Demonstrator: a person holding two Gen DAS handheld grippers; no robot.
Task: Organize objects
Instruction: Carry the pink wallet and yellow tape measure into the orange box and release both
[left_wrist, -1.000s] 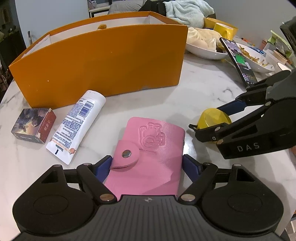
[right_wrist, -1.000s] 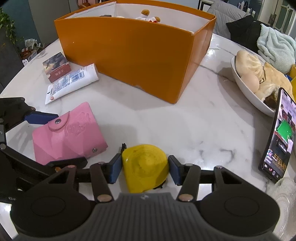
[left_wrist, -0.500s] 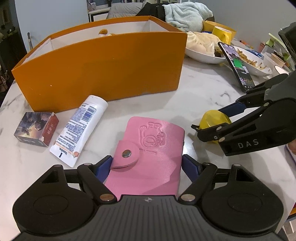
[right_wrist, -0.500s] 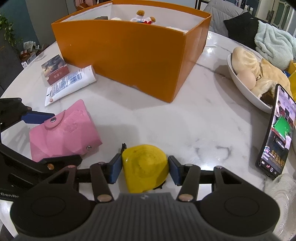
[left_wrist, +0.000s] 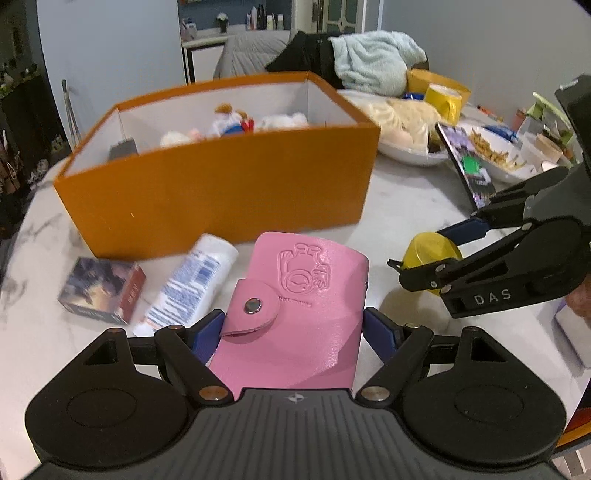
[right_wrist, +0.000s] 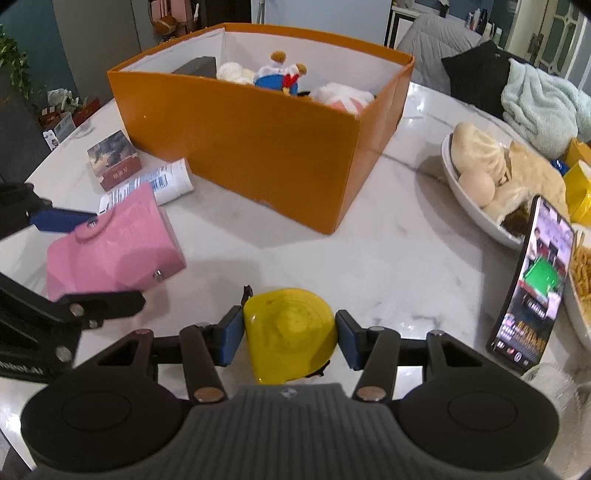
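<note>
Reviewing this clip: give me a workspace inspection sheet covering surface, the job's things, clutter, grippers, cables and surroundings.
Surface: white marble table.
Job's things: orange box holding plush toys; pink card wallet; yellow tape measure; white tube and small printed box lying beside the orange box.
Clutter: phone propped up with its screen on; bowl of buns; yellow mug.
Grippers: left gripper clamps the wallet; right gripper clamps the tape measure.
Cables: nothing seen.
Surroundings: light blue towel; bed behind.
</note>
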